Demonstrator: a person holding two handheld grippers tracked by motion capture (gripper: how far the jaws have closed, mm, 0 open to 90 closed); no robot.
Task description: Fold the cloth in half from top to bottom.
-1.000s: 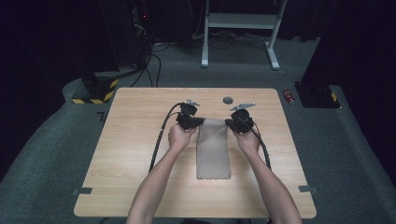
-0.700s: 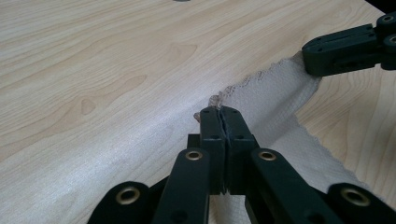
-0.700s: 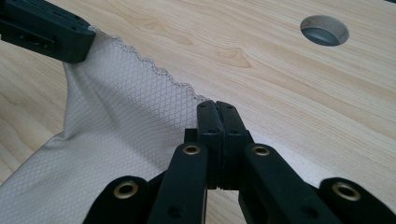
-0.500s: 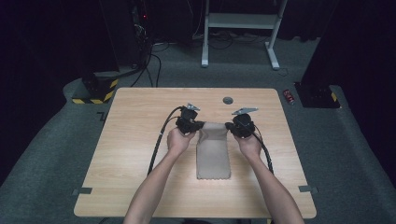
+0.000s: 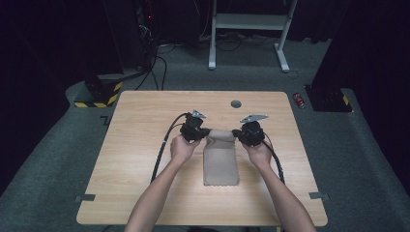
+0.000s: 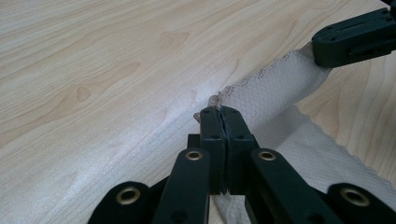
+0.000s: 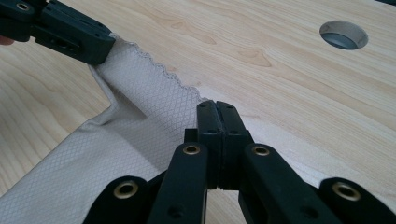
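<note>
So both grippers are clamped on the far corners of the beige cloth point(image 5: 221, 162): the left gripper point(image 5: 205, 131) has its jaws pinched tight on the left corner, and the right gripper point(image 5: 236, 133) is closed on the right corner the same way. You can see it up close in the left gripper view, where the scalloped edge of the cloth point(image 6: 275, 93) pokes out just past the tip of the left gripper point(image 6: 220, 111), and in the right gripper view the right gripper point(image 7: 217, 106) bites the diamond-weave cloth point(image 7: 116, 154) right at its edge. What changed over the last second: the far end was lying flat out toward the cable hole point(image 5: 235, 104), and now it has come up and back toward the person, so the cloth looks shorter and its far edge is bunched in a small roll between the 2 grippers. The near end still lies flat on the wooden table point(image 5: 145, 145), around the middle. My read is a fold in half, just begun; the lifted edge would need to travel all the way to the near edge, with both corners kept level so it lands square.
</note>
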